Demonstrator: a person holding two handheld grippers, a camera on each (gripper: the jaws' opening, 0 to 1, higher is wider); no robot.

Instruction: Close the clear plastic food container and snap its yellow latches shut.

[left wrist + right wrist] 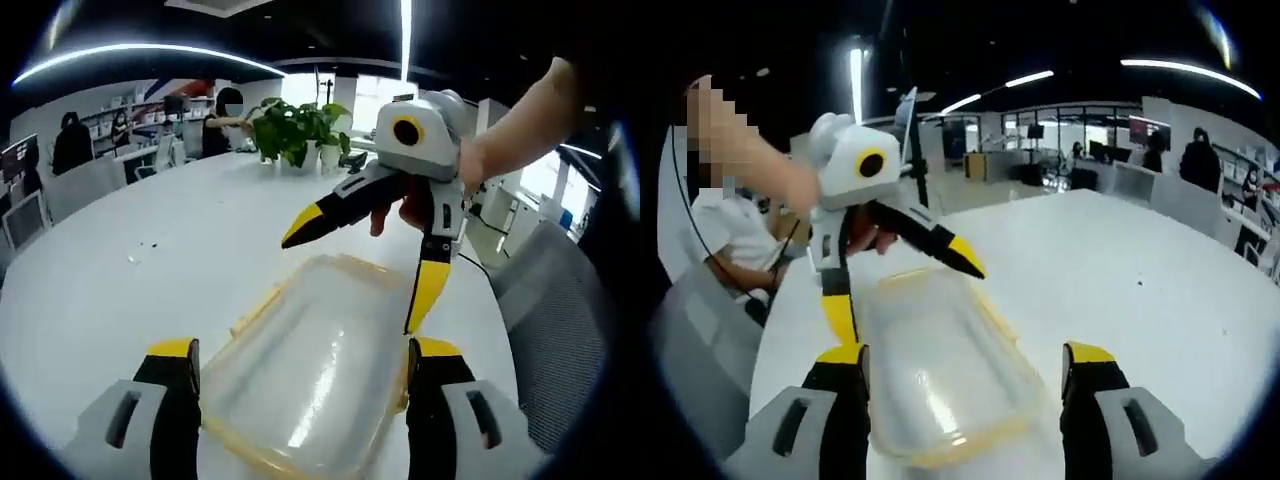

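With both my left gripper (300, 375) and right gripper (965, 385) spread wide and empty, I judged the clear container (320, 360) light, slick and flexible, best pressed at its yellow latches (255, 310).

A big white table (150, 230) fills the middle of a large open office. The ceiling is dark, with long bright strip lights (150, 50) running across it. A green leafy plant (298, 128) in white pots stands at the far side of the table. Behind it, daylight comes through bright windows (375, 95). A grey chair (560, 320) sits close to the table edge. More desks (1140, 175) with dark screens stand farther back, with people (1200, 155) near them.
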